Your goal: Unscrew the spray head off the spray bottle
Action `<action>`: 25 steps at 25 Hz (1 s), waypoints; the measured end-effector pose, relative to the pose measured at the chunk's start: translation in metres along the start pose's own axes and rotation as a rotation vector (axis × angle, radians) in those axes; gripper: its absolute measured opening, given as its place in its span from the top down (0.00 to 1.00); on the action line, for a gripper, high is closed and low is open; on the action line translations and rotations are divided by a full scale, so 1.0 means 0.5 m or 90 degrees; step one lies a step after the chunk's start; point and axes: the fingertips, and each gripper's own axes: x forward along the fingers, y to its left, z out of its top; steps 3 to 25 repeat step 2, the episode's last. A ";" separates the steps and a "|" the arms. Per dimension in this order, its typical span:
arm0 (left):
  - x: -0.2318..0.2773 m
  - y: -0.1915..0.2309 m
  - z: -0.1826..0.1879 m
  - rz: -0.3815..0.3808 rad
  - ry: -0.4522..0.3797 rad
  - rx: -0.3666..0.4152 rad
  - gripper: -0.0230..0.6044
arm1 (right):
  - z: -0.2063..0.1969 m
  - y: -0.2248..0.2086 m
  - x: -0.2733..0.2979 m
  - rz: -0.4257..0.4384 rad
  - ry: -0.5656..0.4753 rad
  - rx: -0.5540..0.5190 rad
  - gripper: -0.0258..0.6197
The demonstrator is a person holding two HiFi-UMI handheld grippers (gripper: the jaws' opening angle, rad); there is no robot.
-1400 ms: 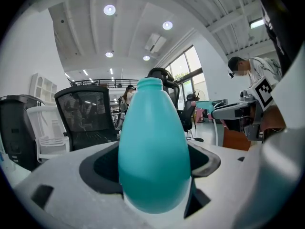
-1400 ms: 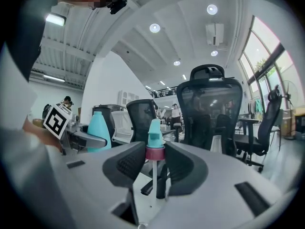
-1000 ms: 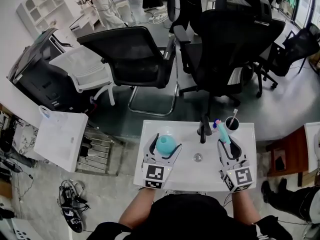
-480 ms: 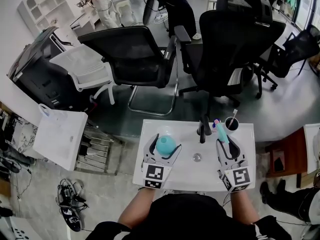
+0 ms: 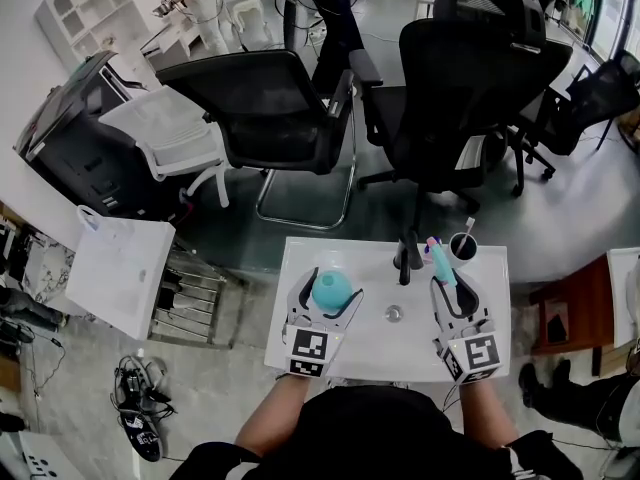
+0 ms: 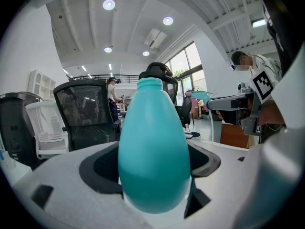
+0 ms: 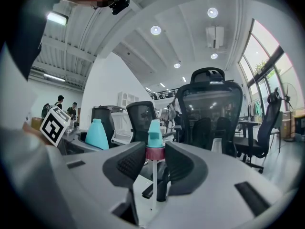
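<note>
Left tongs (image 5: 328, 300): clamped on teal spray bottle (image 6: 153, 151), neck open. Right tongs (image 5: 452, 290): pinching detached spray head (image 7: 154, 136) by its collar. Risk: tilting the bottle may spill any contents onto the counter (image 5: 375, 340).

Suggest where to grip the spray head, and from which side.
Grip the spray head at its pink collar, coming in level from the sides. The collar is the widest round band; the teal nozzle above tapers and the dip tube below is thin. The right gripper holds it just so, tube hanging down.
</note>
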 end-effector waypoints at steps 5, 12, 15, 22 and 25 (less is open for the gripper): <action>-0.001 0.000 -0.002 -0.001 0.002 0.001 0.33 | 0.000 0.002 0.001 0.002 -0.001 0.000 0.75; -0.001 0.000 -0.002 -0.001 0.002 0.001 0.33 | 0.000 0.002 0.001 0.002 -0.001 0.000 0.75; -0.001 0.000 -0.002 -0.001 0.002 0.001 0.33 | 0.000 0.002 0.001 0.002 -0.001 0.000 0.75; -0.001 0.000 -0.002 -0.001 0.002 0.001 0.33 | 0.000 0.002 0.001 0.002 -0.001 0.000 0.75; -0.001 0.000 -0.002 -0.001 0.002 0.001 0.33 | 0.000 0.002 0.001 0.002 -0.001 0.000 0.75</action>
